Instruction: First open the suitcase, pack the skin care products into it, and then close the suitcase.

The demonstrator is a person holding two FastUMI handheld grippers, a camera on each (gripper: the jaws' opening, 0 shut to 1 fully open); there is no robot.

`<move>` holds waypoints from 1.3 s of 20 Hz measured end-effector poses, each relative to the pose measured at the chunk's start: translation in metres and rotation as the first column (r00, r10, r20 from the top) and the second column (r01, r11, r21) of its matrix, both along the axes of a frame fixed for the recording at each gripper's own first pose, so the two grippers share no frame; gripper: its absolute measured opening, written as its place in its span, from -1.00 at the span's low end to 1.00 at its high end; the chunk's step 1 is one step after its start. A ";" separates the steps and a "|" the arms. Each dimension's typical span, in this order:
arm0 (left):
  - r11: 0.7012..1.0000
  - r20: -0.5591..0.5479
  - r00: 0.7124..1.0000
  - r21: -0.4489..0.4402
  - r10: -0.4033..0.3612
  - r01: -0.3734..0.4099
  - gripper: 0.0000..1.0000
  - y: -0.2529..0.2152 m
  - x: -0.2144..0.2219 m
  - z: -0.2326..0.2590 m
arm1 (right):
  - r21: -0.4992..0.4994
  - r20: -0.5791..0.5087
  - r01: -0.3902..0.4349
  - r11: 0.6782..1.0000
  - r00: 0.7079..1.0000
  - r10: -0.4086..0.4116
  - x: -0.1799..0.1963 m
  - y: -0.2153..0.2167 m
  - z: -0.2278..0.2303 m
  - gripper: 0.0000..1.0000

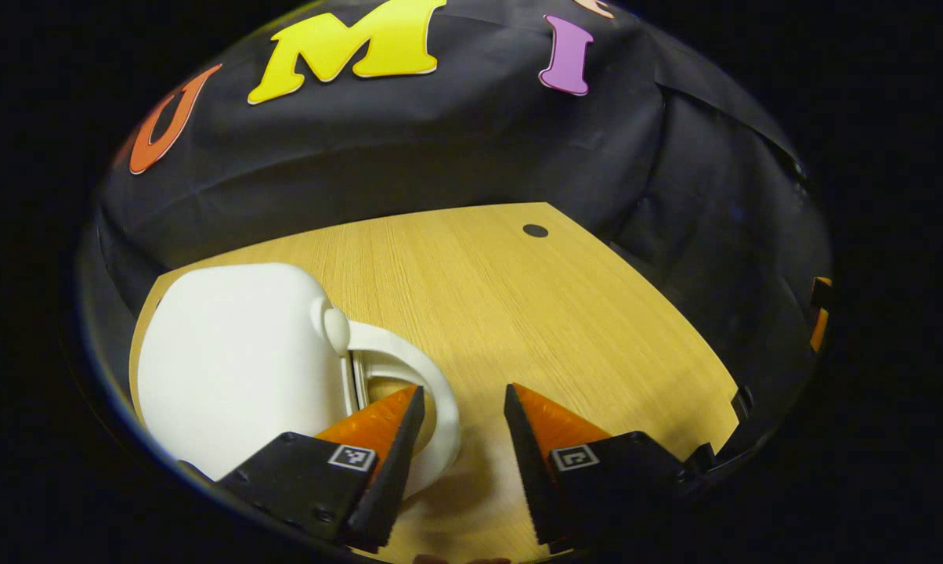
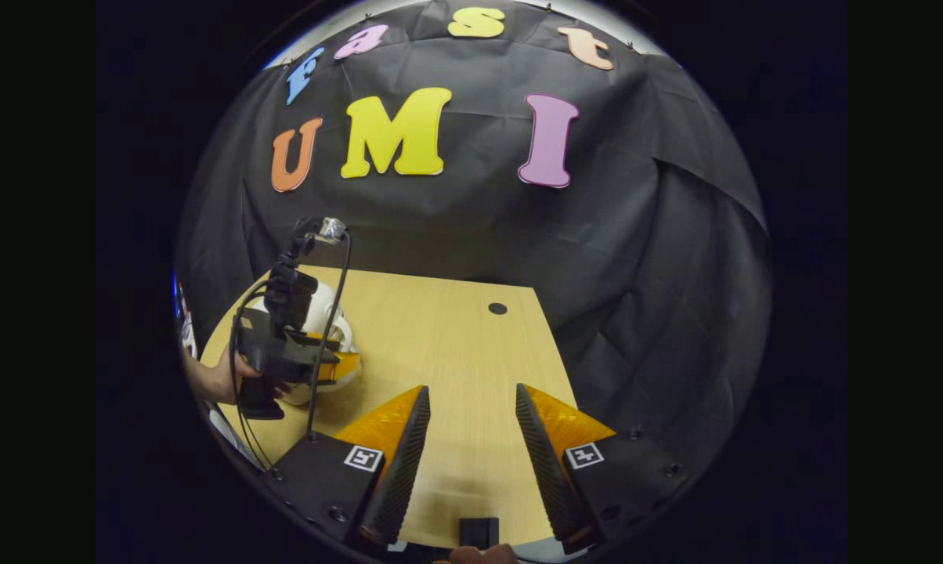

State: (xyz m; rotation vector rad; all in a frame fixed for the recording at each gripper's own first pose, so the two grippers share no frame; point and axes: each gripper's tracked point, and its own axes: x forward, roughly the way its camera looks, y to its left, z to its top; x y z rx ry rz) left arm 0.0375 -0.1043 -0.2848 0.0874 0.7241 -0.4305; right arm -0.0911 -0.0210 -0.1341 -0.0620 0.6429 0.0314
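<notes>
A wooden table (image 1: 518,313) with pale, straight grain fills the middle of the left gripper view, backed by the creased black cloth wall (image 1: 440,149). A small dark round hole (image 1: 535,230) sits near the table's far edge.

At the lower left of that view lies the suitcase (image 1: 236,360), a smooth, glossy white shell with rounded corners, a round knob on its side and a curved white handle (image 1: 428,392). Its lower edge is cut off, and a thin seam beside the handle is hard to read, so I cannot tell whether it is latched.

The left gripper (image 1: 464,407) is at the bottom centre, its two wedge-shaped, ridged fingers spread apart. One finger overlaps the loop of the handle; the other is over bare table.

In the right gripper view, the right gripper (image 2: 471,407) hangs open above bare wood at the bottom centre. At the left edge, a hand (image 2: 225,376) holds the other gripper, whose black body and cables hide most of the suitcase.
</notes>
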 end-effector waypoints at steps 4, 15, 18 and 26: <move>0.996 0.026 0.998 -0.071 0.049 -0.047 0.88 0.003 -0.010 0.027 | -0.011 0.018 -0.013 1.000 1.000 0.013 0.020 0.008 0.002 0.34; 0.927 0.539 0.754 -0.244 0.375 -0.286 0.92 0.122 0.033 0.266 | 0.076 0.444 -0.127 0.989 0.892 0.080 0.127 0.116 0.142 0.47; 0.919 0.622 0.676 -0.264 0.395 -0.294 0.93 0.135 0.028 0.286 | 0.073 0.541 -0.110 0.991 0.839 0.053 0.140 0.125 0.162 0.50; 0.943 0.679 0.654 -0.224 0.332 -0.247 0.93 0.119 0.008 0.283 | 0.074 0.517 -0.073 0.995 0.855 0.024 0.125 0.131 0.136 0.51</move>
